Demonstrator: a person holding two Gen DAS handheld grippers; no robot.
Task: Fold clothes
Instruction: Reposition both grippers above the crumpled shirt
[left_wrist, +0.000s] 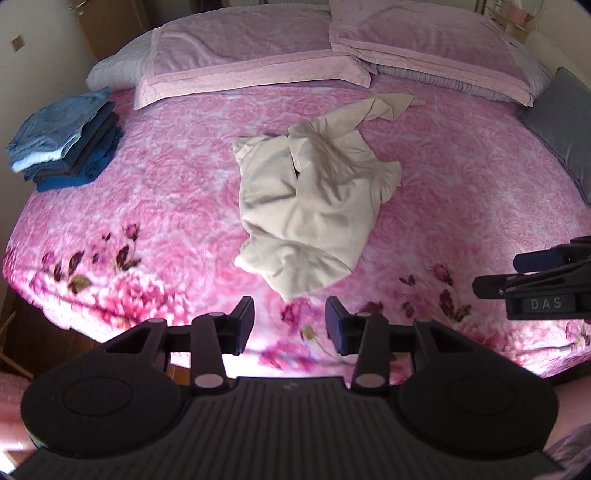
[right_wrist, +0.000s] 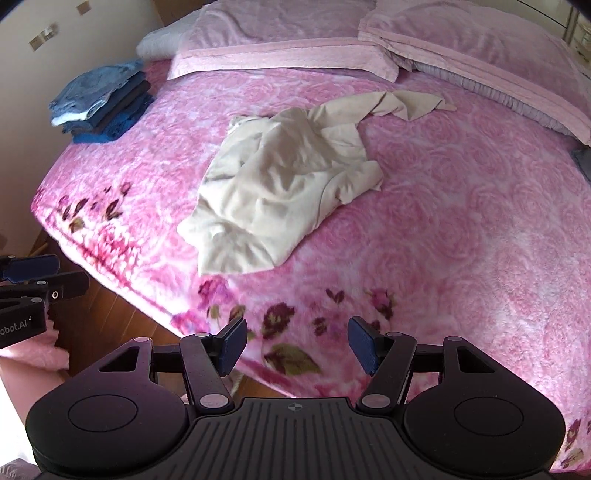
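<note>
Cream garment (left_wrist: 310, 201), crumpled, lying mid-bed on the pink floral blanket (left_wrist: 155, 206). Not flattened: body bunched in folds, one long twisted part trailing up toward the pillows, a ruffled edge sticking out on the right side in the left wrist view. Nothing touching it.

Left gripper (left_wrist: 290, 325): jaws apart, roughly half open, nothing between the pads, only blanket behind the gap. It sits over the near edge of the bed, pointing steeply down, short of the garment's near corner. Not in contact with the cloth.

Right gripper (right_wrist: 297, 347): jaws also apart, gap looks a bit wider than the left's, empty. Also over the near bed edge, garment well ahead and to its left in its own view. Each gripper shows at the frame edge of the other's camera, side by side, apart.

Further out: stack of folded blue clothes (left_wrist: 64, 142) at the far-left corner of the bed, denim piece on top, darker blues under it, well apart from the cream garment. Two pink pillows (left_wrist: 243, 61) across the head of the bed. Grey cushion (left_wrist: 561, 125) at the right edge. Wood floor (right_wrist: 122, 332) visible past the bed corner in the right wrist view.
</note>
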